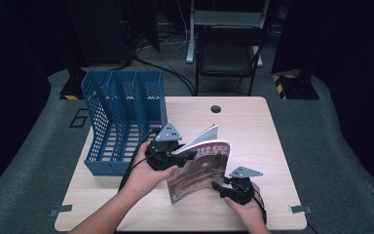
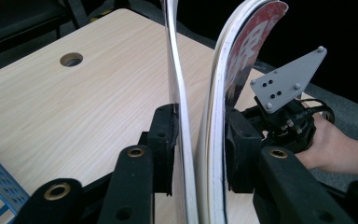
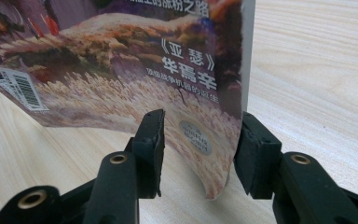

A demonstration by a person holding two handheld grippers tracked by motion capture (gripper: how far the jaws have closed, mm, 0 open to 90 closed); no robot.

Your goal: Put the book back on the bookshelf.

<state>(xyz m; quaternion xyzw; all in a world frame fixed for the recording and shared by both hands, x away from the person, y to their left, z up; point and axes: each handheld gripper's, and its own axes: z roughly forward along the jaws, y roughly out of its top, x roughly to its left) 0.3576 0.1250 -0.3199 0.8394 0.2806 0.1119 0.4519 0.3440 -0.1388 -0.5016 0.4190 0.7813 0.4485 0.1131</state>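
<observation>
— Nearest my lens, what do you have?

— Both black pads of my left gripper (image 2: 199, 149) press on the fanned pages of the glossy magazine with a reddish-brown cover (image 1: 199, 168), clenched on its upper edge.

— And where is the magazine itself?

— It stands upright on its lower edge on the pale wooden table (image 1: 253, 126), just right of the blue perforated plastic file rack (image 1: 121, 122), which it does not touch.

— Your other hand?

— My right gripper (image 3: 200, 140) sits at the lower corner of the cover. One pad seems to touch the spine edge; the other stands off the printed face, so I call those jaws released.
</observation>
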